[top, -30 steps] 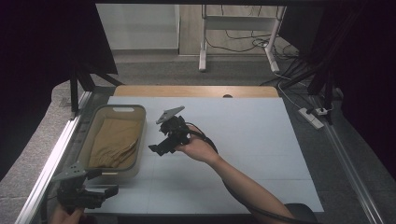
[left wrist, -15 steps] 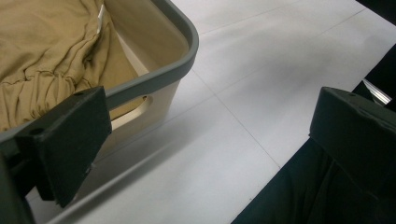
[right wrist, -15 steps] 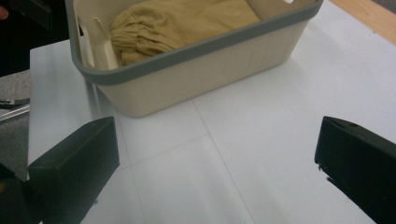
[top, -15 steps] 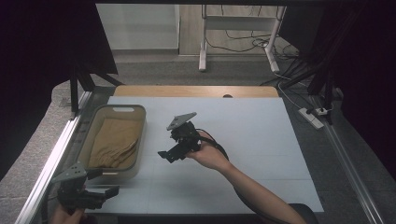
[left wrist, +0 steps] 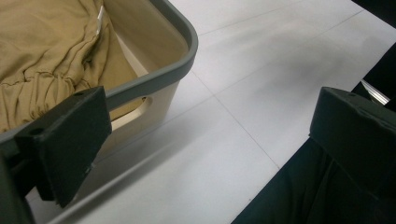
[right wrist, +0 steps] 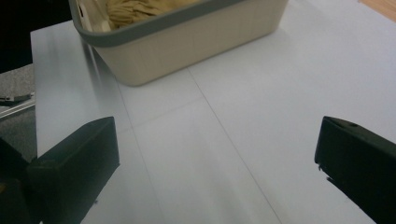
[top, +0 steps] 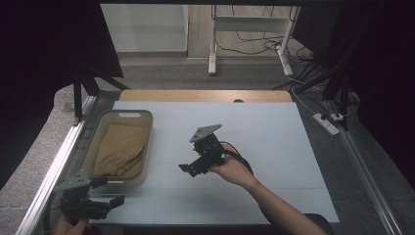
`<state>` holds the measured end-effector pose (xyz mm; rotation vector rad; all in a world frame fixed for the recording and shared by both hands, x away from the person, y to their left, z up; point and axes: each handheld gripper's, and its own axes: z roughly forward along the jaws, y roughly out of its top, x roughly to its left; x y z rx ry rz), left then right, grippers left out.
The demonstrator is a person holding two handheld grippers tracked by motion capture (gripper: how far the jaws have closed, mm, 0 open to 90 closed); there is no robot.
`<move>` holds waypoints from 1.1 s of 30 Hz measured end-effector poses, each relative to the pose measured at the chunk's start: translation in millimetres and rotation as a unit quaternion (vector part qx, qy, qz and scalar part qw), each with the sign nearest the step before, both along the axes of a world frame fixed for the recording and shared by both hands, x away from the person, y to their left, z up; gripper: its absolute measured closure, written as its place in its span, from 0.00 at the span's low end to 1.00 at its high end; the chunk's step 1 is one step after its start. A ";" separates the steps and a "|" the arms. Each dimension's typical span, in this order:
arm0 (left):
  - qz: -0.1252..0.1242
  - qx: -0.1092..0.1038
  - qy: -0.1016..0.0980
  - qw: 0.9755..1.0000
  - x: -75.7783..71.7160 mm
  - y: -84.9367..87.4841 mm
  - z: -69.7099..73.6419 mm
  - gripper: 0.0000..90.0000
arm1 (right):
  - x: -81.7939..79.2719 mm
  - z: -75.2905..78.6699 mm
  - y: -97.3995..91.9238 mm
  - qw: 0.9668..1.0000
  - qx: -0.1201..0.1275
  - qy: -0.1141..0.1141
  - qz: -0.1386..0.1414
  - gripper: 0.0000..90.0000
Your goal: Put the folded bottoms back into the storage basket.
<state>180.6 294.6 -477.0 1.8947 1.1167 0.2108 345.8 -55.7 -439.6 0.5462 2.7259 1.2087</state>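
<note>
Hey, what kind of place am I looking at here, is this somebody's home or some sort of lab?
Most likely a lab or recording booth, not a home. Dark curtains hang around a white table, cables trail across the floor behind it, and a power strip lies beside it. A basket holds tan cloth.

Your left hand [top: 68, 226] runs off the high view's bottom edge. The beige, grey-rimmed plastic basket [right wrist: 196, 35] is cut by the right gripper view's top, hiding most of the folded tan cloth [right wrist: 135, 8].
</note>
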 end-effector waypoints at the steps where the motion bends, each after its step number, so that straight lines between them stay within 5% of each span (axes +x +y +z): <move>1: 0.000 0.000 0.000 1.000 0.0 -0.1 0.0 0.00 | -0.9 0.0 -3.7 1.000 0.000 0.001 -0.004 0.00; 33: 0.000 -0.005 0.002 1.000 1.0 0.6 -0.1 0.00 | -38.9 -0.9 -117.1 0.995 0.004 0.000 -0.098 0.00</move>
